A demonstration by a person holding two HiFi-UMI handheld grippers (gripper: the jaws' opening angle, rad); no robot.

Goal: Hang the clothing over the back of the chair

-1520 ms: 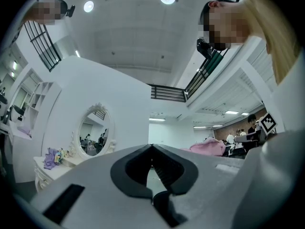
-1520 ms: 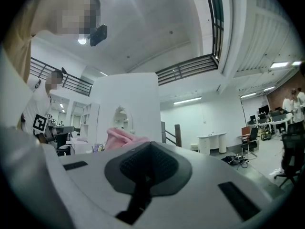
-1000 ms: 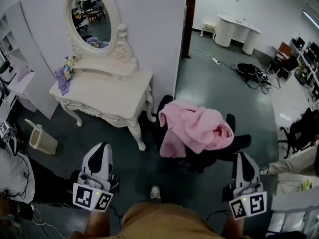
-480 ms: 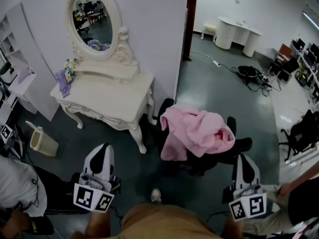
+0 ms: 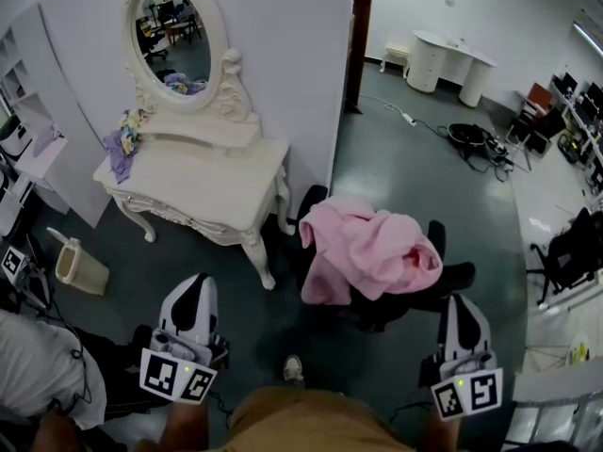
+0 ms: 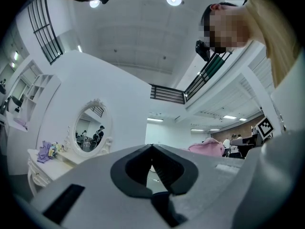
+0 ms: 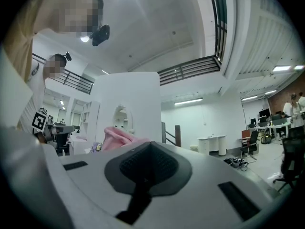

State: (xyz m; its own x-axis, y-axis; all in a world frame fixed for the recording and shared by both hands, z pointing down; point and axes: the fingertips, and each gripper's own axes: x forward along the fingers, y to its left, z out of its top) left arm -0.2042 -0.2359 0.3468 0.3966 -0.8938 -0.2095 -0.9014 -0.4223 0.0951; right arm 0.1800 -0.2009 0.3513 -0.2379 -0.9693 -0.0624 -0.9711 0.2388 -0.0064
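Observation:
A pink garment lies heaped over a black office chair in the middle of the head view; it also shows as a pink lump in the left gripper view and a pink lump in the right gripper view. My left gripper hangs low at the left, short of the chair, jaws shut with nothing between them. My right gripper hangs at the right, just in front of the chair's near side, jaws closed and empty. Neither touches the garment.
A white dressing table with an oval mirror stands against the wall left of the chair. A small bin sits on the floor at far left. A person's grey sleeve is at the lower left. Cables and other chairs lie at right.
Both grippers have kept still. The person at the lower left has shifted, and the figure at the lower right edge has gone from view.

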